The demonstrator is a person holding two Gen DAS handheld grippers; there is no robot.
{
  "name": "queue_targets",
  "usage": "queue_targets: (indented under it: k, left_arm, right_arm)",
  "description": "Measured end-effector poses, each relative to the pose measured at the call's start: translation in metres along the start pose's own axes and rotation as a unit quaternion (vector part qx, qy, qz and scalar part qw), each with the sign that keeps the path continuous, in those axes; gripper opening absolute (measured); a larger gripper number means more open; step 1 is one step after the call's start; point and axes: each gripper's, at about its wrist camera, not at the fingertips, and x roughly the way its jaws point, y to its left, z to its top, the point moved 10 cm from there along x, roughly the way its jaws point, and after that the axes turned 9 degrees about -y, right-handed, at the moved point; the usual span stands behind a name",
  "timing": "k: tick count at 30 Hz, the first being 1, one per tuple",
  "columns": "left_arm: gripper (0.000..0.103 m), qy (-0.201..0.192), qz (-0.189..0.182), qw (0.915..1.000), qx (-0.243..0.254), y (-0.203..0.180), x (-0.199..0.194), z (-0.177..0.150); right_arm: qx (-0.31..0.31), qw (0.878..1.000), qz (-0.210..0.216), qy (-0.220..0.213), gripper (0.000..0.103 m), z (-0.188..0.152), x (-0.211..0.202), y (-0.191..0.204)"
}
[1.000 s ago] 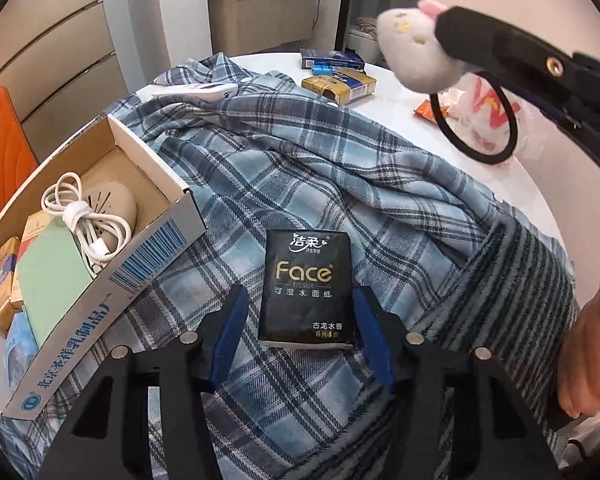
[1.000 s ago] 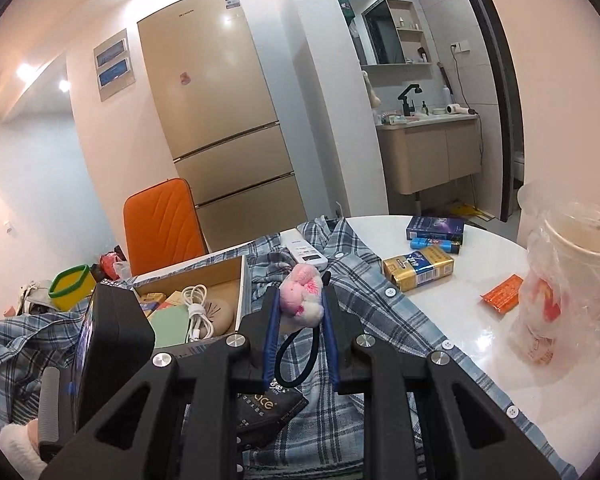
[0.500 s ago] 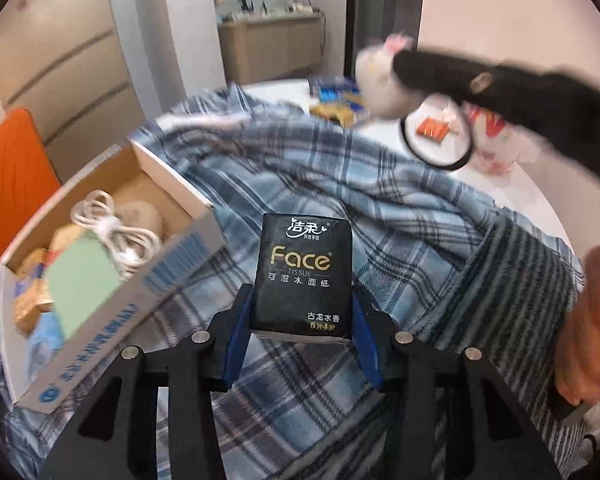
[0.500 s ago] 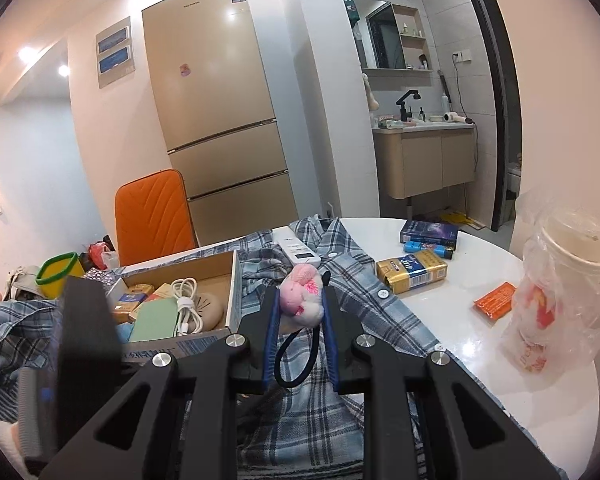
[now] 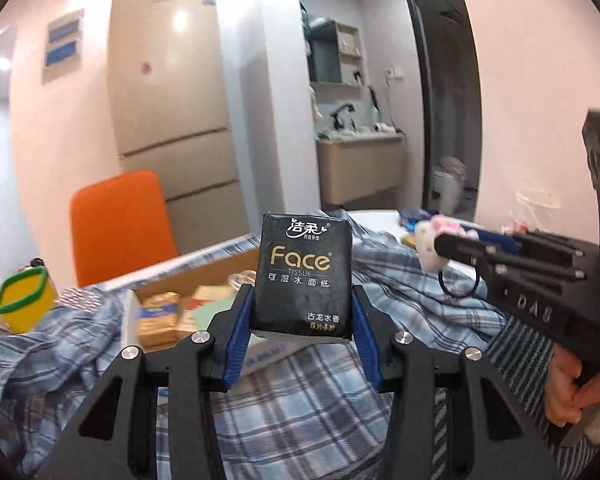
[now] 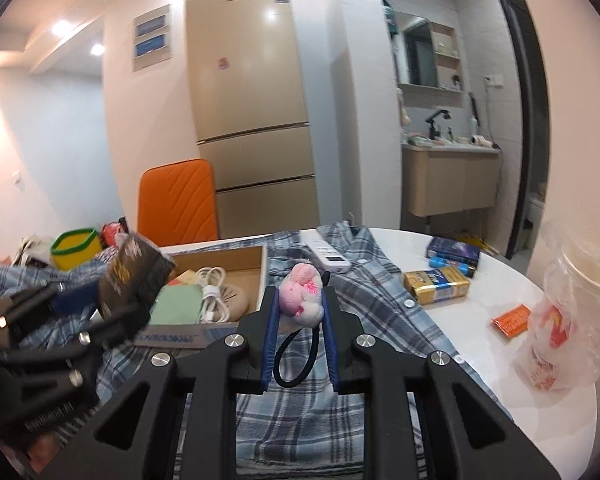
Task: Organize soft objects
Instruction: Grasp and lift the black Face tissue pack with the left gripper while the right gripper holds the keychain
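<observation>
Black film-wrapped tissue pack point(image 5: 303, 276), centre frame, judged light and squashy; we clamp its 2 sides in the left gripper point(image 5: 302, 322). Right gripper point(image 6: 299, 322) pinches the plush toy point(image 6: 302, 295).

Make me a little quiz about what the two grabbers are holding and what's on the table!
1. True or false: the left gripper has its fingers shut on the black tissue pack.
2. What does the right gripper hold? A) white remote B) pink plush hair tie C) orange packet
3. Fill in: the white cable lies inside the cardboard ____.

Key:
1. True; the pack is off the plaid shirt.
2. B, the pink plush hair tie.
3. box.
</observation>
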Motion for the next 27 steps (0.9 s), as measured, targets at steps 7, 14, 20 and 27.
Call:
queue_targets:
  k: [7, 14, 20, 27]
  left_arm:
    - [0.046, -0.047, 0.043, 0.9978, -0.018, 0.034, -0.015, 0.027]
    - [0.046, -0.092, 0.083, 0.9917, -0.035, 0.067, -0.02, 0.055]
    - [0.046, -0.138, 0.143, 0.9794, -0.037, 0.098, -0.019, 0.071]
    - [0.046, -0.152, 0.161, 0.9734, -0.059, 0.125, -0.013, 0.045]
  right_arm:
    - [-0.015, 0.999, 0.022, -0.024, 0.022, 0.019, -0.011, 0.026]
    - [-0.018, 0.998, 0.045, -0.049, 0.022, 0.078, -0.001, 0.053]
    - [-0.031, 0.991, 0.068, -0.109, 0.022, 0.121, 0.019, 0.09]
    - [-0.024, 0.988, 0.066, -0.134, 0.021, 0.098, 0.061, 0.106]
